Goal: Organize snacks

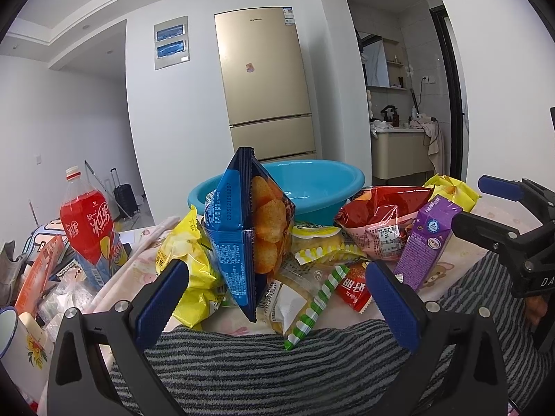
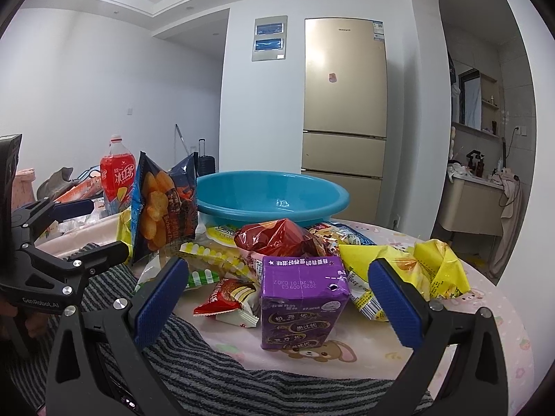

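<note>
A heap of snacks lies on the bench (image 2: 478, 315), which is covered with a pink cloth printed with bears and rabbits. Nearest the right gripper (image 2: 277, 301) stands a purple carton (image 2: 301, 308), upright, its top stamped upside down with "2025 1009 C3" and "18:26:01 0307"; the carton sits between the gripper's blue fingers without touching either, and the jaws stand wide apart, empty. Just left of the carton lies a small red wrapper (image 2: 225, 298) with a picture of a layered cake, and behind it a crumpled red bag (image 2: 281, 242). To the right lie yellow bags (image 2: 433, 270). A tall blue chip bag (image 1: 249, 235) stands on edge at the left of the heap, showing round chips and, in the right view, the word "Barbecue"; its back seam carries the code "2025121608207". The left gripper (image 1: 277, 298) faces it, also spread wide and holding nothing. A green-and-white striped packet (image 1: 315, 308) lies near its right finger. Behind the heap sits an empty blue basin (image 2: 270, 197). Further left stands a red drink bottle (image 1: 86, 222) with Chinese lettering. A striped grey blanket (image 1: 277, 364) lies at the near edge. A gold fridge (image 2: 343, 104) marked "Skyworth" stands by the wall.
</note>
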Motion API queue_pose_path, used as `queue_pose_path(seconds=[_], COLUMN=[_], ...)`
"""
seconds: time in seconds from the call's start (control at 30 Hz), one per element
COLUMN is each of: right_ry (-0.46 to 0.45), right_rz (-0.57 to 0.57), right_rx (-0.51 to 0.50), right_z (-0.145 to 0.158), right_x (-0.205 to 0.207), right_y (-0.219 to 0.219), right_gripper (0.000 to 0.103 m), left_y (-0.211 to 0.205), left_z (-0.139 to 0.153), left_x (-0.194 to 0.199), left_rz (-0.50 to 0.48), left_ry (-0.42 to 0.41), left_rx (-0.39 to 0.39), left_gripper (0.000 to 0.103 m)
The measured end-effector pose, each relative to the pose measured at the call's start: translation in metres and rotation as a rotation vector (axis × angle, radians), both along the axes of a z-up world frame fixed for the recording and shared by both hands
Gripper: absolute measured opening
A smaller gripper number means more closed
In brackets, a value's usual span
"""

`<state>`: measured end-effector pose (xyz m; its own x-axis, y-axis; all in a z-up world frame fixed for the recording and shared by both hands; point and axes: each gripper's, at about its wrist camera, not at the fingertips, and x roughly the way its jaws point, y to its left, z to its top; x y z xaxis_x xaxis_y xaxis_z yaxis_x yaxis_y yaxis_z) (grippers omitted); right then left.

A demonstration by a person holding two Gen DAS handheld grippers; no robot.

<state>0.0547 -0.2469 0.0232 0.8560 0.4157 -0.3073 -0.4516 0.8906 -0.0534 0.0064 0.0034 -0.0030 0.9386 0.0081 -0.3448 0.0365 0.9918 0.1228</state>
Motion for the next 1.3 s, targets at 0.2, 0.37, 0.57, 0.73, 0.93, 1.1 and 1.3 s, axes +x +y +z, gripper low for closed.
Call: queue_pose_path(seconds=[0.2,0.37,0.57,0.73,0.93,1.1,1.3], right_ry=[-0.001,-0.001,-0.001,0.000,0.003,0.006,0.007], right_rz=[0.000,0.000,0.000,0.000,0.000,0.000,0.000], right_rx=[0.001,0.000,0.000,-0.001,-0.004,-0.006,-0.007], right_z=[-0.0002,-0.0003,-0.0006,-0.0010,-0.0016,-0.0022,-0.0028], right_x=[0.0000,-0.0001,0.0003,0.0003,0.0003,0.0001,0.0006], right_y=[-0.0001,0.0001,0.0002,0.0005,0.0008,0.0007,0.0016], right_gripper=[0.103,0.103,0.103,0.103,0.103,0.103,0.103], left_y=[-0.0005,-0.0002,-0.0001,-0.0002,-0.0002,-0.0003,-0.0002], left_z=[-0.0001,0.0000,0.0000,0.0000,0.0000,0.0000,0.0000], left_x=[-0.0005,-0.0004,-0.0004,-0.0004,-0.0003,-0.0004,-0.0003], left_rz=[0.004,0.004,0.004,0.004,0.004,0.004,0.004], left_ry=[0.003,0.003,0.003,0.003,0.003,0.004,0.004], left_rx=[-0.003,-0.004,-0.004,-0.004,-0.003,-0.003,-0.003], left_gripper=[0.103,0.103,0.103,0.103,0.103,0.103,0.103])
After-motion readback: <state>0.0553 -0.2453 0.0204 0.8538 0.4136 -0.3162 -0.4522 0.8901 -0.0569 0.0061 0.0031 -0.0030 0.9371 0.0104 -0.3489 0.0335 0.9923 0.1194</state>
